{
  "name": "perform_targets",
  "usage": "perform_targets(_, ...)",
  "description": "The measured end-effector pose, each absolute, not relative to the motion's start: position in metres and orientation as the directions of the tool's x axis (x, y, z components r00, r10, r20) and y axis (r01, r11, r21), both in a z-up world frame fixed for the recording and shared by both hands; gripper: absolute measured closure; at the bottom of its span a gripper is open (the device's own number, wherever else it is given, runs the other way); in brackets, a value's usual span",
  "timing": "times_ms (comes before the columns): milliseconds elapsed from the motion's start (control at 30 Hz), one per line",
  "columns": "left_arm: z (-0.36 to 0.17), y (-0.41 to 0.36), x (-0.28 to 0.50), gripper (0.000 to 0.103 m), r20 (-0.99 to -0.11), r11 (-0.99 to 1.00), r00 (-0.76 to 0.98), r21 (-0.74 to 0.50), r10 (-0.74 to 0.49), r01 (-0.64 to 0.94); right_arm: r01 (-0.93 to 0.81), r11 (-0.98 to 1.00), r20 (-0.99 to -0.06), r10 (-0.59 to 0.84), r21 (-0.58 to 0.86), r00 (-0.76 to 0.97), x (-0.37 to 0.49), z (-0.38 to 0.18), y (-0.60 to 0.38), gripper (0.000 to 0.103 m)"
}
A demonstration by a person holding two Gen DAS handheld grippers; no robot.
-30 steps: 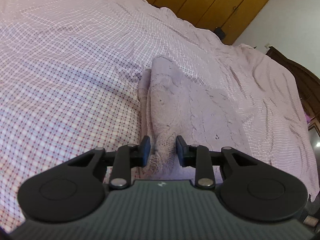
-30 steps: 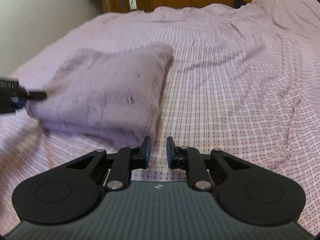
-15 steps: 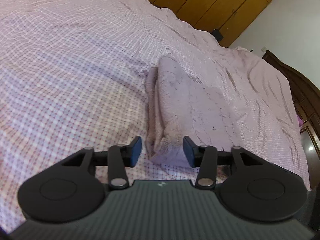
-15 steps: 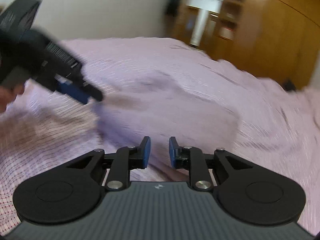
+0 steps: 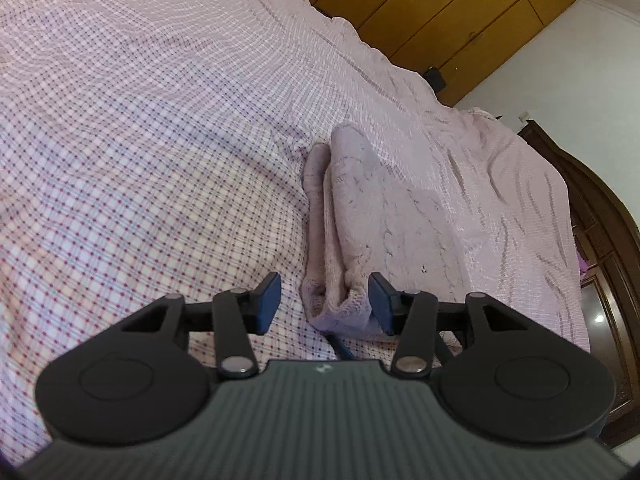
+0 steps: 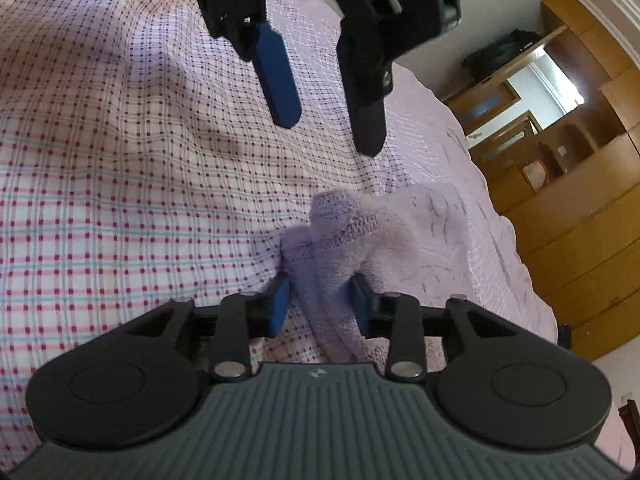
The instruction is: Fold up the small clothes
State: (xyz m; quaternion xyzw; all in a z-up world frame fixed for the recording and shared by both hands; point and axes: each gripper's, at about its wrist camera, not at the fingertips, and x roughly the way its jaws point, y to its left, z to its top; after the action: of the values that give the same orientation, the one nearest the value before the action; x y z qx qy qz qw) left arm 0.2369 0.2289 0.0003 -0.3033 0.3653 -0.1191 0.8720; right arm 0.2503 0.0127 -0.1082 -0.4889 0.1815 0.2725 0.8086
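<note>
A lilac knitted garment (image 5: 380, 208) lies folded into a long bundle on the pink checked bedsheet (image 5: 140, 160). My left gripper (image 5: 324, 308) is open. The bundle's near end sits between its fingers, close to the right pad, with a clear gap on the left. In the right wrist view the same garment (image 6: 400, 232) shows its bunched corner between the fingers of my right gripper (image 6: 320, 304). Those jaws are opening and do not clamp the cloth. The left gripper (image 6: 328, 134) hangs open over the sheet, above the corner and facing me.
The bedsheet (image 6: 120, 200) spreads wide to the left of the garment in both views. Wooden wardrobes (image 5: 440, 12) stand beyond the bed's far edge. Dark wooden furniture (image 5: 600, 220) runs along the right side. More wooden cupboards (image 6: 580, 220) fill the right of the right wrist view.
The left jaws widened and drew back a little from the garment's end. The right gripper swung round and rolled to that same end, opposite the left gripper, and its jaws widened.
</note>
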Motion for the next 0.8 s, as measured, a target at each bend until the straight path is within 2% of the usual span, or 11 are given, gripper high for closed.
perform_targets(67, 0.000, 0.233, 0.236, 0.053, -0.563, 0.784, 0.709, -0.620, -0.425, -0.022, -0.615, 0.364, -0.560, 0.257, -0.699, 0.788, 0.254, -0.110, 0.018, 0.054)
perform_targets(133, 0.000, 0.236, 0.233, 0.053, -0.562, 0.778, 0.710, -0.628, -0.424, -0.032, -0.618, 0.344, -0.561, 0.260, -0.707, 0.786, 0.258, -0.114, 0.020, 0.054)
perform_targets(267, -0.001, 0.232, 0.233, 0.053, -0.571, 0.777, 0.698, -0.628, -0.433, -0.032, -0.610, 0.438, -0.542, 0.284, -0.660, 0.791, 0.272, -0.110, 0.017, 0.086)
perform_targets(300, -0.002, 0.231, 0.234, 0.052, -0.574, 0.776, 0.691, -0.630, -0.438, -0.032, -0.611, 0.465, -0.541, 0.292, -0.640, 0.789, 0.272, -0.105, 0.014, 0.087)
perform_targets(367, -0.005, 0.226, 0.238, 0.039, -0.562, 0.753, 0.678, -0.658, -0.474, -0.019, -0.611, 0.501, -0.532, 0.309, -0.613, 0.788, 0.273, -0.095, 0.005, 0.088)
perform_targets(400, -0.007, 0.224, 0.240, 0.027, -0.551, 0.732, 0.671, -0.681, -0.496, -0.018, -0.606, 0.519, -0.524, 0.316, -0.603, 0.791, 0.273, -0.088, 0.000, 0.088)
perform_targets(433, -0.010, 0.223, 0.244, 0.020, -0.534, 0.704, 0.665, -0.710, -0.522, -0.017, -0.605, 0.533, -0.517, 0.324, -0.592, 0.792, 0.273, -0.082, -0.005, 0.089)
perform_targets(567, -0.020, 0.210, 0.259, 0.017, -0.481, 0.607, 0.638, -0.794, -0.601, -0.027, -0.597, 0.576, -0.504, 0.337, -0.558, 0.795, 0.273, -0.065, -0.021, 0.089)
perform_targets(800, -0.038, 0.174, 0.291, 0.017, -0.519, 0.608, 0.587, -0.792, -0.621, -0.058, -0.611, 0.560, -0.489, 0.373, -0.559, 0.789, 0.265, -0.065, -0.037, 0.089)
